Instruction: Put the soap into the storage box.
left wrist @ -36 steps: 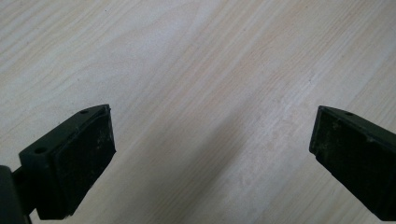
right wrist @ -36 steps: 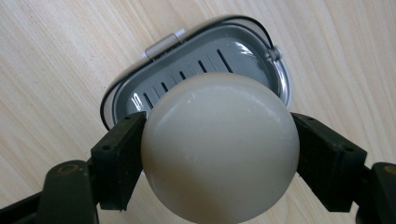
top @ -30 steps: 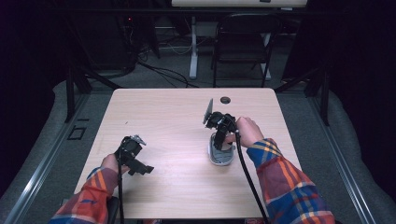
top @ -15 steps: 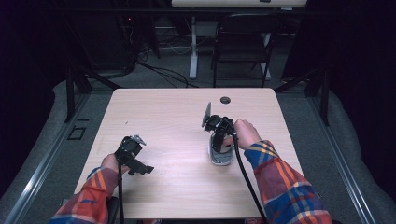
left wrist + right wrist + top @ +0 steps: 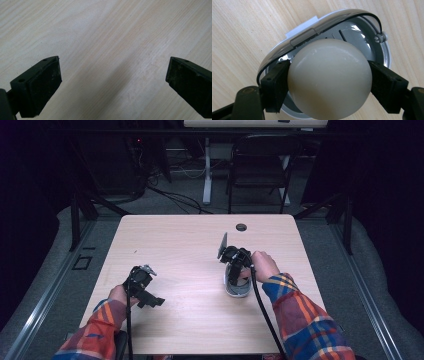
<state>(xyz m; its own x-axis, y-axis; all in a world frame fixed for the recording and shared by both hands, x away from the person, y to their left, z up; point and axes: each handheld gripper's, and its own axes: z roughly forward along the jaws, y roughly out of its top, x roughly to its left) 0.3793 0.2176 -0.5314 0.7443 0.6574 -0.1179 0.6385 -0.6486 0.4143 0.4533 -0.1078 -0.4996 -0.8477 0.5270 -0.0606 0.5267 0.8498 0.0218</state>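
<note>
Ball held over container, little movement

Right gripper [image 5: 329,82] pinches the cream ball [image 5: 329,77] above the silver container [image 5: 237,284], hand edged slightly nearer; placement looks imminent. Left gripper [image 5: 112,82] remains spread wide, idle over the table [image 5: 180,245]

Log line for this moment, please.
right claw: shut on egg, over silver cup | left claw: open, empty, over table

A smooth cream-white egg-shaped ball [image 5: 329,77] sits clamped between the right tongs' [image 5: 329,82] two black jaws, directly over a round silver metal container [image 5: 362,32] with a dark-rimmed wall, resting on the pale wooden desk [image 5: 242,32].
</note>
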